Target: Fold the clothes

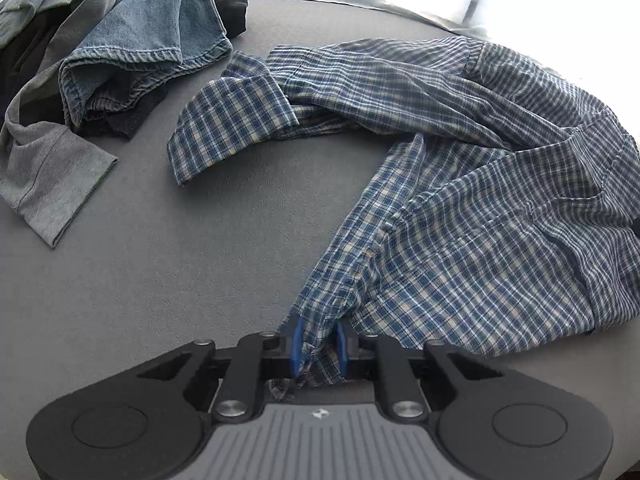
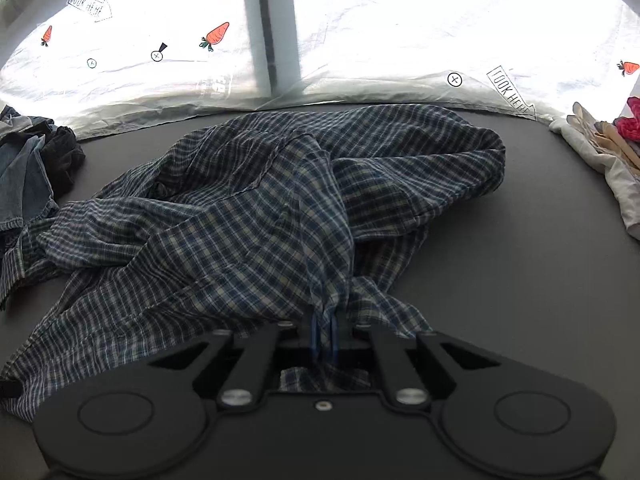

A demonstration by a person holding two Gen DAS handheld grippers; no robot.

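A blue and white plaid shirt (image 1: pixel 460 208) lies crumpled on the grey surface, one sleeve with its cuff (image 1: pixel 228 124) stretched to the left. My left gripper (image 1: pixel 319 344) is shut on a hem corner of the shirt, the cloth pinched between its blue pads. In the right wrist view the same plaid shirt (image 2: pixel 248 216) is bunched in a heap, and my right gripper (image 2: pixel 325 340) is shut on a gathered fold of it, drawn taut toward the fingers.
A pile of clothes lies at the far left: denim jeans (image 1: pixel 152 40), a grey garment (image 1: pixel 48 172) and dark pieces. A white printed sheet (image 2: pixel 400 40) hangs behind the surface. Light and pink clothes (image 2: pixel 608 148) lie at the right edge.
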